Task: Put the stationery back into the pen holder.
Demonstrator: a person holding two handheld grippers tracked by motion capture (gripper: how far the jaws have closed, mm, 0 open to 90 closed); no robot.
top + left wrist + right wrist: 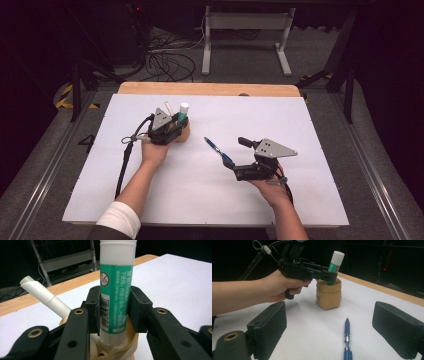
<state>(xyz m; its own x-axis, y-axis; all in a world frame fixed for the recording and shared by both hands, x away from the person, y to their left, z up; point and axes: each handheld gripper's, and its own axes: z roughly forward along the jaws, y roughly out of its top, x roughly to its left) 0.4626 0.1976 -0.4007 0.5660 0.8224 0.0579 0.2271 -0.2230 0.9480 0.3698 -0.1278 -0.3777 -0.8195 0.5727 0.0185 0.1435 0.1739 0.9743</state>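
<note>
Our left gripper clamps the upright glue stick, its base inside the tan pouch. Our right gripper stands open around the blue pen, which lies pointing at the pouch.

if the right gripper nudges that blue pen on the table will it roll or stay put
The blue pen is a slim round barrel lying flat on the smooth white table, so it would probably roll if pushed sideways. It looks stiff and light, so it should slide easily. The open right gripper straddles it without touching it.
</note>
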